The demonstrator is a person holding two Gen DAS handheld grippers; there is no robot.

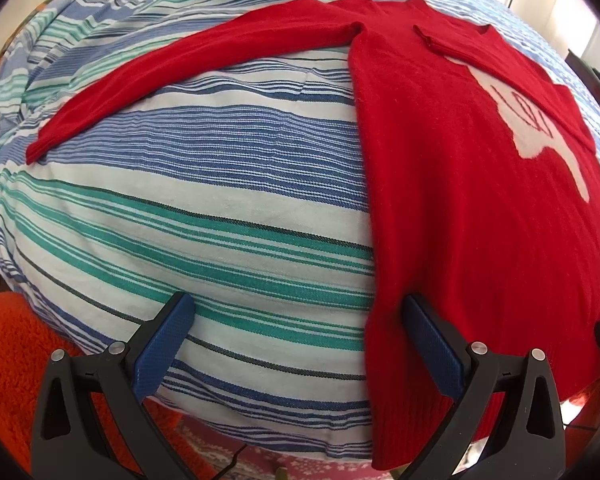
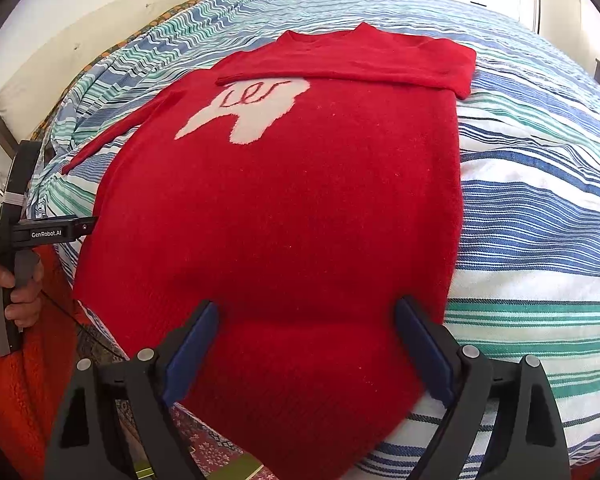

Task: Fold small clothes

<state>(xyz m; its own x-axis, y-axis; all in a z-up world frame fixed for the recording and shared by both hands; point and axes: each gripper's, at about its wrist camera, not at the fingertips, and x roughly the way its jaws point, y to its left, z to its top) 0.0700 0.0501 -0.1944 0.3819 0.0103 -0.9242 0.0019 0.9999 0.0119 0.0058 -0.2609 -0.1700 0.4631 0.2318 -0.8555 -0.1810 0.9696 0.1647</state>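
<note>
A red sweater (image 2: pixel 292 208) with a white motif (image 2: pixel 252 108) lies flat on the striped bed. Its right sleeve (image 2: pixel 360 68) is folded across the chest. Its left sleeve (image 1: pixel 172 64) stretches out to the left. My left gripper (image 1: pixel 298 312) is open and empty, hovering at the sweater's (image 1: pixel 480 200) lower left hem edge. My right gripper (image 2: pixel 306 320) is open and empty, above the middle of the lower hem. The left gripper's body shows in the right wrist view (image 2: pixel 40 234), held by a hand.
The bed cover (image 1: pixel 200 208) has blue, green and white stripes and bulges near the front edge. An orange fleece (image 1: pixel 8 360) lies at the lower left. A headboard (image 2: pixel 80 44) and wall are at the far left.
</note>
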